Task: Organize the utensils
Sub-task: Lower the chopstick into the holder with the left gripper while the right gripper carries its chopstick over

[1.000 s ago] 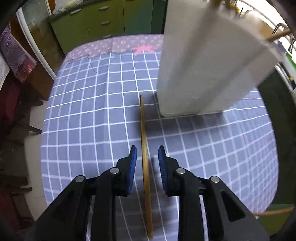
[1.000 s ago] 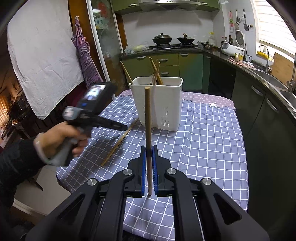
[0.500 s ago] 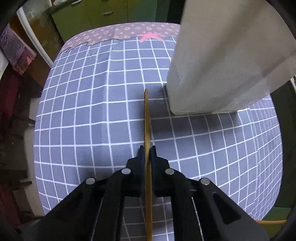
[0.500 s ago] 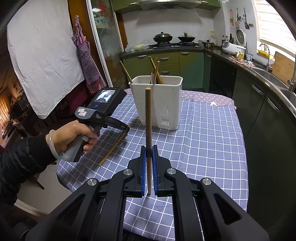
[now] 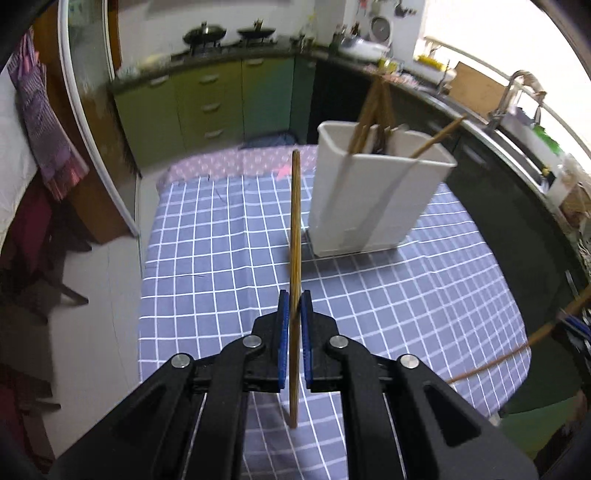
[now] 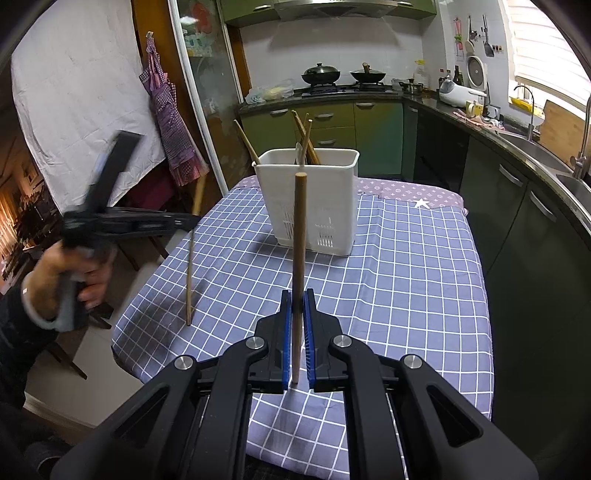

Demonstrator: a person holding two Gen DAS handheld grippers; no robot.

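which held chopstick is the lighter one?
The right gripper's chopstick: pale, thicker wood. The left gripper's chopstick is darker and thinner.

Chopstick in left claw

Bench wears a blue-grey checked cloth with white grid lines; a mauve patterned strip with a white star runs along its far edge. At 12 o'clock in the right wrist view: green cabinets with drawer handles, two lidded woks on the hob, range hood above. At 2 o'clock: white rice cooker, hanging tools on the wall, window blind. At 3 o'clock: faucet over the sink, dark lower cabinets. At 10 o'clock: purple checked apron hanging by a glass door, white sheet on the wall beside it. Left wrist view is motion-blurred, shows a pale tiled floor at 9 o'clock.
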